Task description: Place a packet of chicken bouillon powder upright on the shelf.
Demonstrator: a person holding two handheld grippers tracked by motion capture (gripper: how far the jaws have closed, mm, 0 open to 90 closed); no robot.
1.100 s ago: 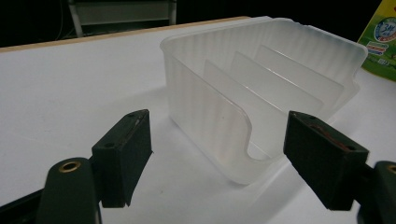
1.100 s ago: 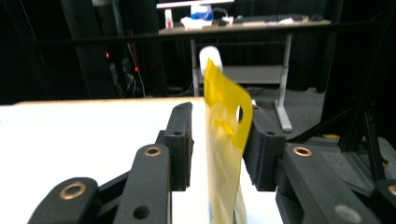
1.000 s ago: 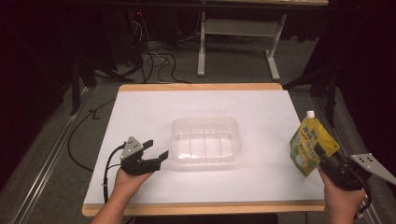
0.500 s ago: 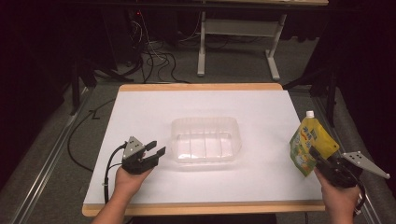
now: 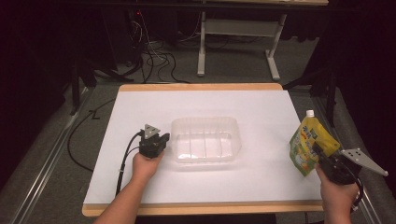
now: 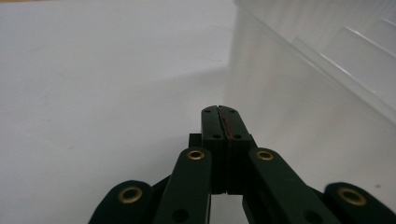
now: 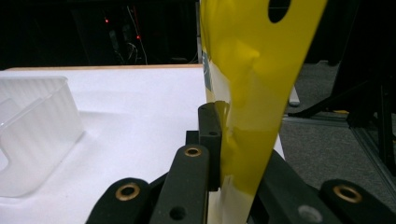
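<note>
One person works at a white table (image 5: 140,112) with a gripper in each hand. The right gripper (image 5: 322,154) holds a yellow drink pouch (image 5: 308,147) upright at the right edge of the table, white cap on top; in the right gripper view its jaws are clamped on the lower part of the pouch (image 7: 252,93), having just been closing, with the foil pinched between them. The left gripper (image 5: 156,140) rests low just beside the left wall of a clear plastic tub (image 5: 205,123), which stands open and empty near the middle of the table; in the left gripper view its jaws are pressed together with nothing between them (image 6: 220,112), having just been closing, and the wall of the tub (image 6: 327,60) rises just to their right, whether touched cannot be told. Judged from this layout, the work is putting the pouch into the tub: the pick-up is done, since the pouch is firmly gripped and appears to be clear of the table. Left to do are carrying it across to the tub, well apart from it at present, lowering it inside and letting go, the left gripper probably being there to steady the tub. Count: one pouch, one tub, one table, two grippers, two hands.
</note>
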